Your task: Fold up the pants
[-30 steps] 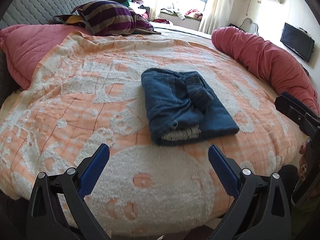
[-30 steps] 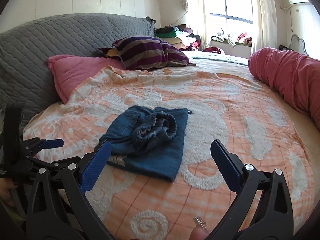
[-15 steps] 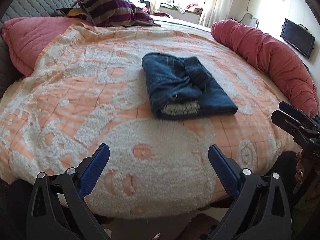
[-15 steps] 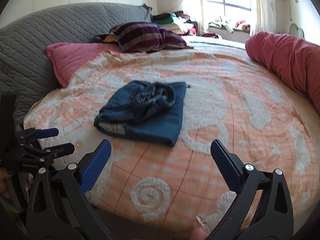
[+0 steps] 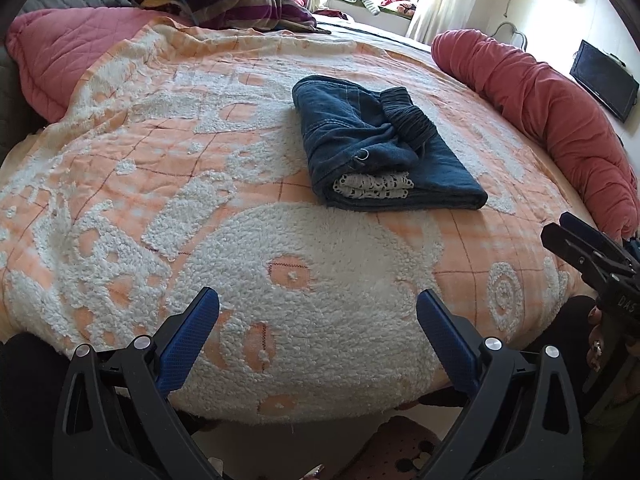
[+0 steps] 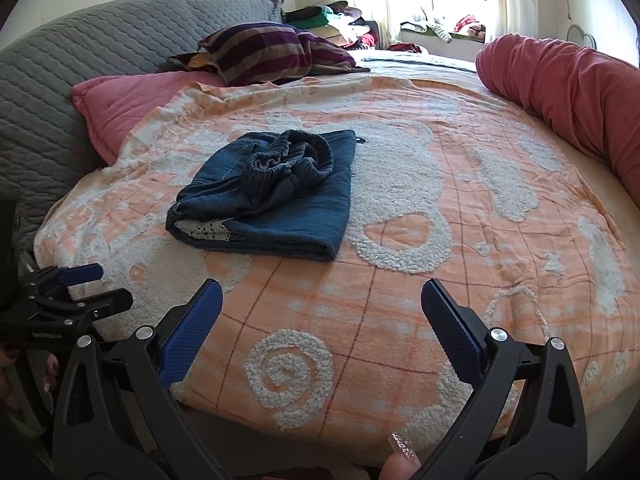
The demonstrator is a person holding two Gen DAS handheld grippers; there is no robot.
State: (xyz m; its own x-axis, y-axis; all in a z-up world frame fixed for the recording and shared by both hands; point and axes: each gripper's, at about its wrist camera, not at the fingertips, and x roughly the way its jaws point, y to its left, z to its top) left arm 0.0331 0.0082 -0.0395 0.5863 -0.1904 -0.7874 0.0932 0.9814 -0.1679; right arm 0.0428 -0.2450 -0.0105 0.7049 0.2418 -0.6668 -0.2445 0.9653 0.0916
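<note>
Round bed with an orange-and-white blanket [image 5: 168, 184] under everything. Our left tongs [image 5: 318, 312] hang wide apart at the near edge, nothing in them. Folded jeans [image 5: 380, 148] sit mid-bed, ahead and slightly right of them, long axis running away from us. Right tongs [image 6: 322, 302], also wide and empty, see the jeans ahead-left. Neither looks clearly nearer.

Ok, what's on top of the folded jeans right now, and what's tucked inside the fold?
On the folded jeans lies their bunched elastic waistband. At the near open edge, white lace fabric peeks out between layers. How far it runs inside is covered by denim.
</note>
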